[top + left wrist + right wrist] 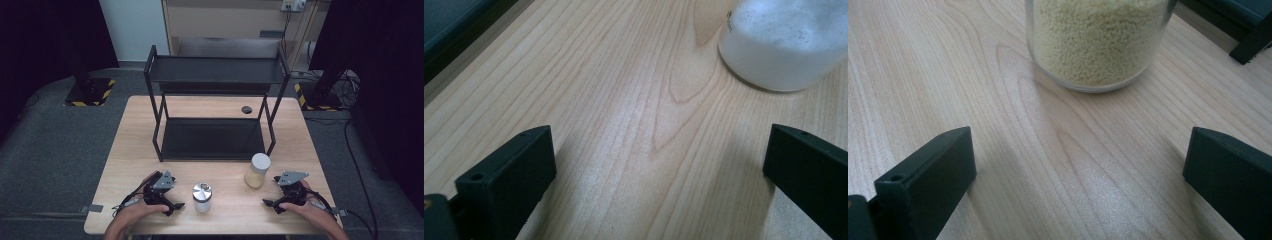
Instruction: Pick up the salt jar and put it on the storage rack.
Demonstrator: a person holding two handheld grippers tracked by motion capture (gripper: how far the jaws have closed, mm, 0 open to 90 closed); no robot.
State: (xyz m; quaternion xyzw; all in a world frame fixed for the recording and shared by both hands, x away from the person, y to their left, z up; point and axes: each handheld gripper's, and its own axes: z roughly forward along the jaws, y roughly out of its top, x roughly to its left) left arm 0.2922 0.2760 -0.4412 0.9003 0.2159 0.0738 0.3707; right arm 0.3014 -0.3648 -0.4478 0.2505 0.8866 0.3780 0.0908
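Jaws gape empty on both grippers, left (174, 206) and right (268, 203); the grain jar (257, 171) (tall, at right's one o'clock) could topple if clipped.

Both hand-held grippers low and apart, fingers spread.
Black left gripper (172, 206) and black right gripper (270, 204) point inward; each grips nothing.

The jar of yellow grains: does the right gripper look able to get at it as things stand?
Probably yes. The right gripper rests open on the table, and the jar of yellow grains stands just ahead of its jaws with bare wood between them.
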